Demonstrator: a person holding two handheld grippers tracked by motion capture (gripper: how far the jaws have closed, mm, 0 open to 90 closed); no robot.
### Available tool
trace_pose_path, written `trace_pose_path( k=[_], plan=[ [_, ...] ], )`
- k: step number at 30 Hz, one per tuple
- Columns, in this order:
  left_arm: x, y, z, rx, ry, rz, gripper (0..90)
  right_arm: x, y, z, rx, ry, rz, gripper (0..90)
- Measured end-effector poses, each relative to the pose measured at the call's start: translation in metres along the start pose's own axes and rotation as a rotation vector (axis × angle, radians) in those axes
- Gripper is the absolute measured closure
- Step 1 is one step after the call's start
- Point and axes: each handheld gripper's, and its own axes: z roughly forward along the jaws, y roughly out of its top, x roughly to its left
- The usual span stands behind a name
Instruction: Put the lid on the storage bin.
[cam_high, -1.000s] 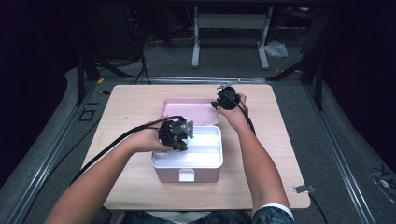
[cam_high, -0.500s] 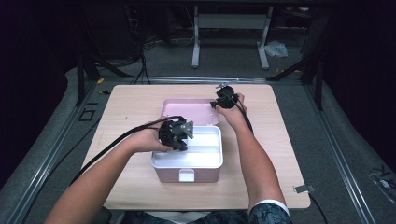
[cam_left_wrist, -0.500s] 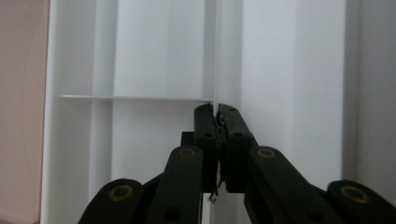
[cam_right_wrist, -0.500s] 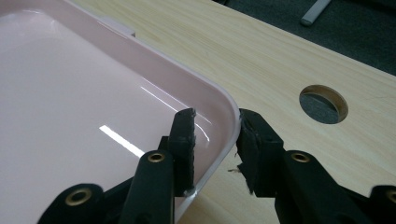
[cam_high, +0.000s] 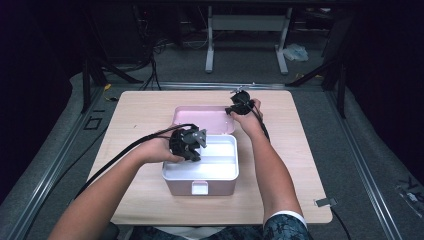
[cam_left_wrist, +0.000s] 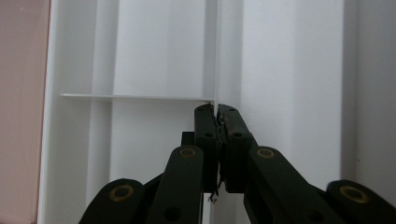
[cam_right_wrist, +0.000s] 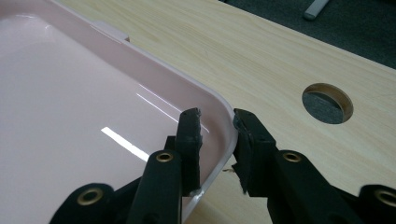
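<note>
A pink box (cam_high: 200, 189) stands near the table's front with a white tray (cam_high: 220, 161) set in its top. Its pink lid (cam_high: 200, 118) lies open and flat behind it. My left gripper (cam_high: 192, 145) (cam_left_wrist: 216, 108) points down into the tray's left part, shut on a thin white upright divider (cam_left_wrist: 216, 56). My right gripper (cam_high: 235, 107) (cam_right_wrist: 215, 120) is at the lid's far right corner. Its jaws stand open astride the lid's rim (cam_right_wrist: 219, 105), one inside and one outside; the inner jaw stands slightly clear of it.
The pale wooden table (cam_high: 140, 110) has bare room on both sides of the box. A round hole (cam_right_wrist: 327, 102) is cut in the tabletop just beyond the lid's corner. Cables trail from both grippers over the table's edges.
</note>
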Motion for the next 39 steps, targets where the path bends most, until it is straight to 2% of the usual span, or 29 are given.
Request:
trace_pose_path(
  k=[6, 8, 16, 25, 27, 33, 39],
  plan=[
    [0.001, 0.0, 0.0, 0.002, -0.007, -0.011, 87.3, 0.003, 0.003, -0.003, -0.012, -0.022, -0.007, 74.6],
    [0.001, 0.0, 0.0, 0.003, -0.009, -0.014, 87.4, 0.004, 0.006, -0.005, -0.007, -0.035, -0.026, 74.9],
    [0.0, 0.0, 0.0, 0.002, -0.008, -0.021, 87.5, 0.007, 0.02, -0.019, -0.033, -0.059, -0.044, 79.4],
    [0.0, 0.001, 0.0, 0.002, -0.003, -0.023, 87.3, 0.014, 0.042, -0.057, -0.12, -0.078, -0.08, 83.4],
    [0.0, 0.001, 0.0, 0.005, 0.001, -0.023, 87.3, 0.016, 0.045, -0.067, -0.139, -0.081, -0.102, 83.8],
    [-0.003, 0.001, 0.0, 0.01, 0.018, -0.026, 86.9, 0.036, 0.051, -0.105, -0.196, -0.14, -0.21, 85.3],
    [-0.009, 0.002, 0.0, 0.018, 0.068, -0.042, 85.2, 0.057, 0.046, -0.147, -0.257, -0.165, -0.317, 86.2]
  ],
)
